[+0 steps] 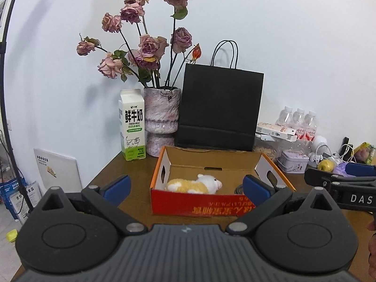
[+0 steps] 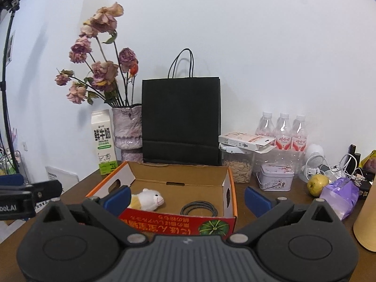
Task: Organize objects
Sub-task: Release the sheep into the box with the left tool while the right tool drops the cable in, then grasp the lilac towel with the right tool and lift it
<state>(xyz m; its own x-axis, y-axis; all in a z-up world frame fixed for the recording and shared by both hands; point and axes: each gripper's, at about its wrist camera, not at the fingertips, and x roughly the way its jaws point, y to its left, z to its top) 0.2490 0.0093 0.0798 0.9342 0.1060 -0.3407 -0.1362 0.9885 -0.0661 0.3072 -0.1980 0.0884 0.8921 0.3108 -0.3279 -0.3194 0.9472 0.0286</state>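
Both grippers are spread wide and hold nothing: I see my left gripper [image 1: 186, 188] and my right gripper [image 2: 188, 198] hovering just short of the cardboard box [image 2: 229, 188]. Its red front carries upside-down Chinese print I can't read, plus a watermelon picture. Inside lie one plush toy [image 2: 148, 199] on the left and one coiled cable [image 2: 199, 209] to its right. Behind stand one milk carton [image 1: 132, 127] marked "FRESH MILK", one vase [image 1: 161, 119] of dried roses, one black paper bag [image 2: 181, 119] and three water bottles [image 2: 283, 131].
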